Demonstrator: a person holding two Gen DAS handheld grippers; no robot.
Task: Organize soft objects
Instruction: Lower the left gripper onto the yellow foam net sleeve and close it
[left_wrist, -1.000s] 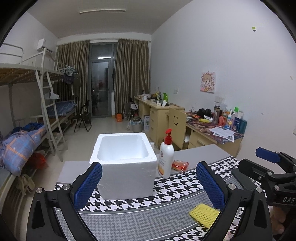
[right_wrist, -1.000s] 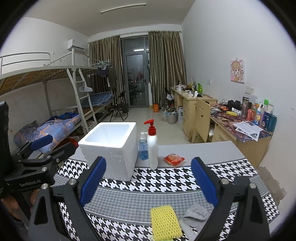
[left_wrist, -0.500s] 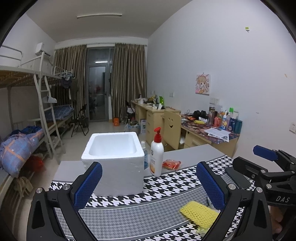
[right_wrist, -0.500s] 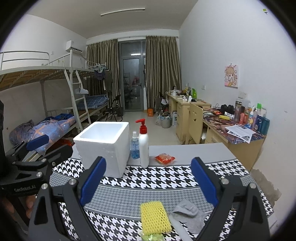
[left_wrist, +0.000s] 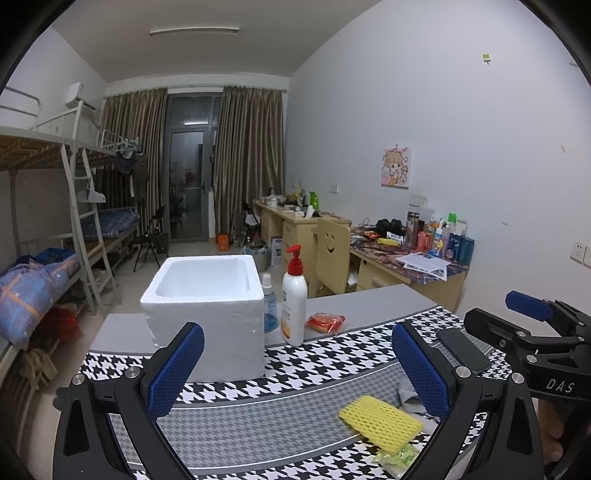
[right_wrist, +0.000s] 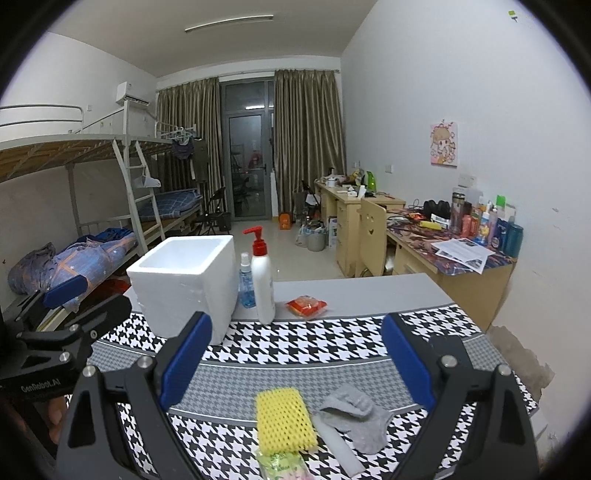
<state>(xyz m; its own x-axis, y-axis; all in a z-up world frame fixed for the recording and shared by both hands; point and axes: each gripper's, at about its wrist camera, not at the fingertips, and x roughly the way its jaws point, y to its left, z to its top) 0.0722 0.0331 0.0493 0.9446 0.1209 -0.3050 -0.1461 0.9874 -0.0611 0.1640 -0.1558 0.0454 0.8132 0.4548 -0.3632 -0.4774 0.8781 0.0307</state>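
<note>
The left gripper (left_wrist: 295, 373) has its 2 blue-padded fingers (left_wrist: 177, 369) spread wide apart with nothing between them, held above the black-and-white houndstooth tablecloth (left_wrist: 332, 354). The right gripper (right_wrist: 295, 358) is likewise wide open and holds nothing, its blue pads (right_wrist: 186, 360) hovering over the same cloth. In the right wrist view, just below and between the open fingers, a yellow mesh-textured rectangular sponge (right_wrist: 284, 421) lies flat on the cloth, with a crumpled grey fabric sock (right_wrist: 354, 417) just beside it on its right and a pale white stick-shaped object (right_wrist: 336, 443) lying between the 2. A green-printed clear plastic packet (right_wrist: 282, 465) sits at the sponge's near edge, touching or tucked under it. In the left wrist view the sponge (left_wrist: 380, 417) appears low on the right, close to the right-hand finger. Farther back, a white foam box with an open top (right_wrist: 184, 280) stands on the left part of the table. Just to its right stand a small blue clear spray bottle (right_wrist: 245, 284) and a tall white pump bottle with a red nozzle (right_wrist: 263, 280), close together. A small red-orange plastic packet (right_wrist: 306, 305) lies on the grey table surface (right_wrist: 369, 291) to the right of the bottles. A dark flat phone-like slab (left_wrist: 463, 349) rests on the cloth near the right gripper.
</note>
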